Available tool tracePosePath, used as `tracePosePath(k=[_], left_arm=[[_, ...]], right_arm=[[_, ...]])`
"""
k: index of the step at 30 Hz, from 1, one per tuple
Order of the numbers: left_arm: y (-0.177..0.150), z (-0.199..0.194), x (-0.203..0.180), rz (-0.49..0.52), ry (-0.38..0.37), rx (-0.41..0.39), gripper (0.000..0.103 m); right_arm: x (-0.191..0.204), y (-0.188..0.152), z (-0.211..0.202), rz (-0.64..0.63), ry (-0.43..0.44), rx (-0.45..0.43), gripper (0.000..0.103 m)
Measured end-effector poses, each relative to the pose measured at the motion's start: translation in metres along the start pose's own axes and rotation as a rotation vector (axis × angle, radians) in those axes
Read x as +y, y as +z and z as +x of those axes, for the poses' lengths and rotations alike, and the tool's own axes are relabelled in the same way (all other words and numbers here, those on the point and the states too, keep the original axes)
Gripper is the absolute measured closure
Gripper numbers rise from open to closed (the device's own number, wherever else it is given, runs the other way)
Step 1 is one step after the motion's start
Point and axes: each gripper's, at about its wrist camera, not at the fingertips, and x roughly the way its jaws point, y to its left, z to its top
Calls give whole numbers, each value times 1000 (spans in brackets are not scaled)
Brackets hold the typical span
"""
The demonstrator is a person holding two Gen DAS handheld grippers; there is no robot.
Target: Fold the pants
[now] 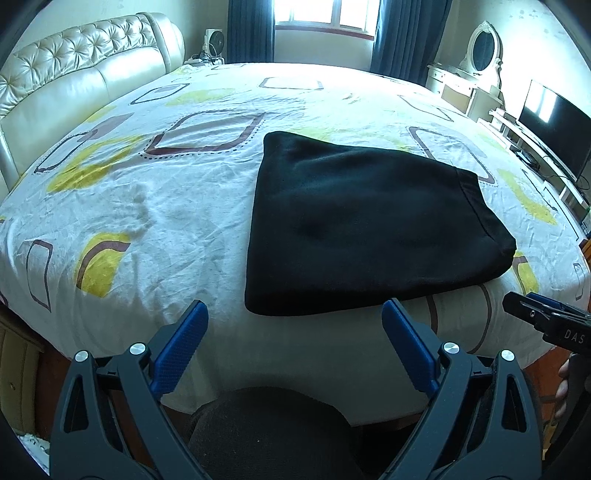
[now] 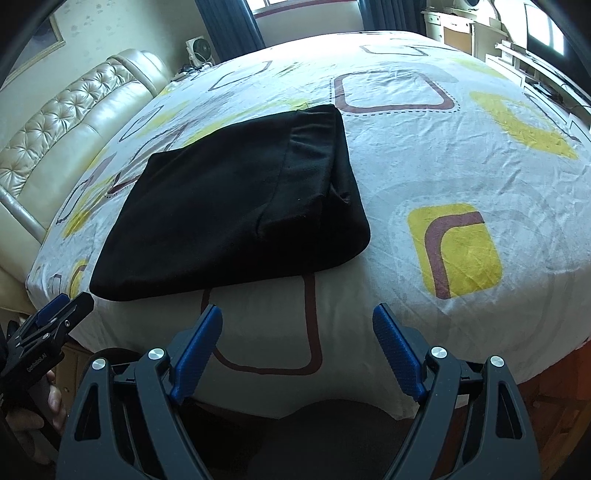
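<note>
The black fleece pants (image 1: 365, 229) lie folded into a compact, roughly square bundle on the white bedsheet printed with yellow patches and brown rounded squares (image 1: 166, 206), near the foot edge of the bed; in the right wrist view the same bundle (image 2: 236, 210) sits left of centre, its gathered waistband along the far right side, with a second layer showing underneath; the left gripper (image 1: 293, 317) hangs just short of the bed edge with its blue ribbed pads (image 1: 406, 343) spread wide, gripping nothing and touching neither cloth nor sheet; the right gripper (image 2: 297, 323) is likewise spread wide and empty, its blue pads (image 2: 395, 350) apart over the sheet that drapes down the mattress side, the pants lying beyond and to the left of them; each claw appears at the margin of the other's view, though from that angle how far it gapes is hard to judge; a cream tufted leather headboard (image 1: 74, 85) runs along the left, dark blue curtains (image 1: 251, 29) frame a bright window, and a black flat television (image 1: 554, 125) stands at the right.
</note>
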Motion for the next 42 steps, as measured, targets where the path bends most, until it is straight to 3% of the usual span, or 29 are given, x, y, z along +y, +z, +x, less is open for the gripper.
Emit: tracePosePath(k=[21,34,37,42], left_arm=[[-4,-4,-15,66,20,9,8],[4,-17,-14,60,51,-60,8],[4,-18,-17,65,69,-71,3],[3,-18,-17,66,67,-69,3]], right_arm=[[1,-3,2,-8,6,20,21],[4,-6,4,-29,-5,20,21],[4,-7,6,-30,-6,26,21],[5,-8,7,-31,-4,32,21]])
